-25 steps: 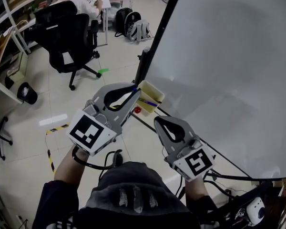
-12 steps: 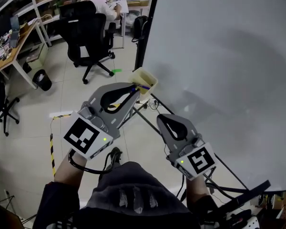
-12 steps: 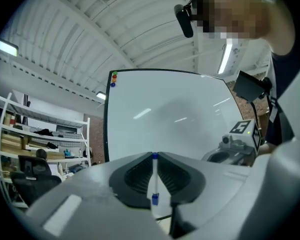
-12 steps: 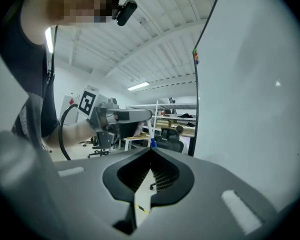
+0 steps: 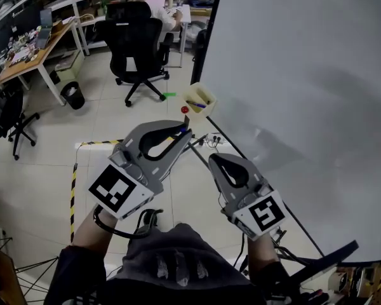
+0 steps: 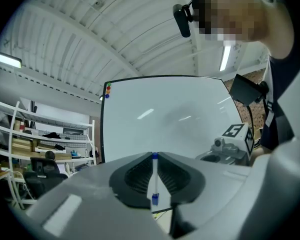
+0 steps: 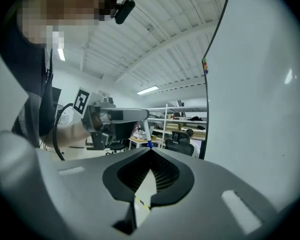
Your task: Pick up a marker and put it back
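Note:
My left gripper (image 5: pixel 186 131) is shut on a white marker with a blue cap (image 6: pixel 154 178), which stands upright between its pads. The marker's blue end (image 5: pixel 188 130) pokes out at the jaw tips. A yellow marker holder (image 5: pixel 199 100) hangs at the whiteboard's (image 5: pixel 305 100) lower left edge, a short gap beyond the left jaws, with markers inside. A red knob (image 5: pixel 185 110) sits beside it. My right gripper (image 5: pixel 211 159) is shut with nothing in it, lower and to the right. In the right gripper view the left gripper (image 7: pixel 117 116) shows with the marker (image 7: pixel 146 135).
A person sits in a black office chair (image 5: pixel 138 43) at a desk at the back. A wooden desk (image 5: pixel 32 53), a black bin (image 5: pixel 72 95) and another chair (image 5: pixel 3 116) stand at the left. Yellow-black tape (image 5: pixel 73 189) runs along the floor. The board's stand legs (image 5: pixel 206 142) cross under the grippers.
The left gripper with the marker has drawn back from the yellow holder; a gap has opened between them. The head view has tilted up, showing more of the room. The right gripper has kept its place.

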